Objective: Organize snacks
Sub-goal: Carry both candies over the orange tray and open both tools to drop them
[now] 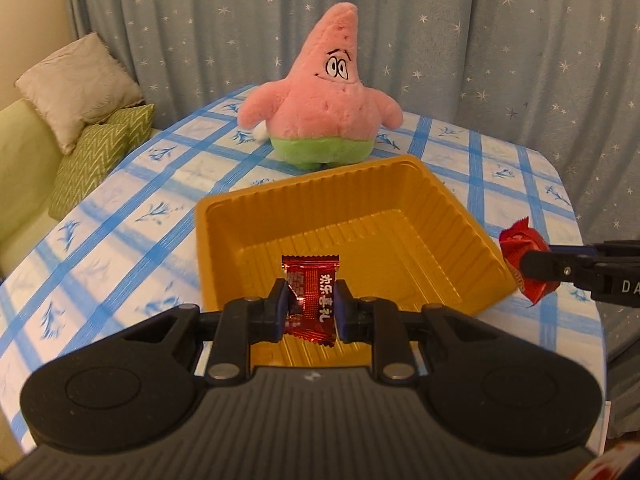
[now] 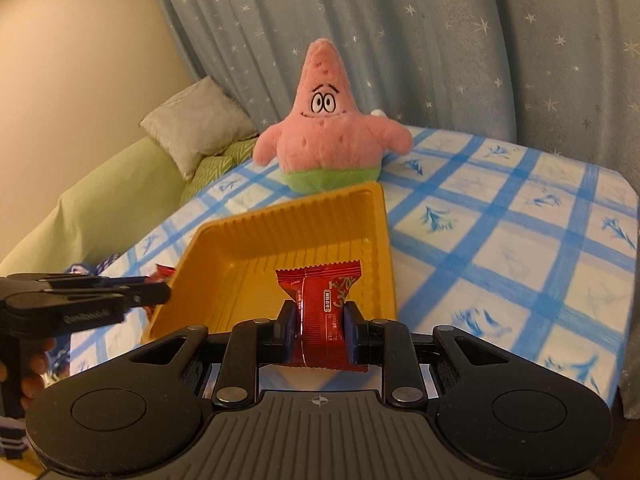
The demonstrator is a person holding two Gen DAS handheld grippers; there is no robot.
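Note:
An empty golden plastic tray (image 1: 360, 200) (image 2: 288, 228) sits on the blue-checked tablecloth (image 1: 132, 216). My left gripper (image 1: 310, 294) is shut on a red wrapped candy (image 1: 310, 276), held over the tray's near edge. My right gripper (image 2: 320, 314) is shut on a second red wrapped candy (image 2: 320, 284), also above the tray's near side. In the left wrist view the right gripper (image 1: 534, 270) comes in from the right of the tray with its red candy (image 1: 520, 240). In the right wrist view the left gripper (image 2: 160, 291) stands at the tray's left with its candy (image 2: 164, 272) partly hidden.
A pink star-shaped plush toy (image 1: 320, 100) (image 2: 328, 136) stands right behind the tray. A green sofa with cushions (image 1: 80, 88) lies beyond the table's left edge. A starry blue curtain (image 1: 480, 40) hangs behind. Part of a hand (image 2: 32, 372) shows under the left gripper.

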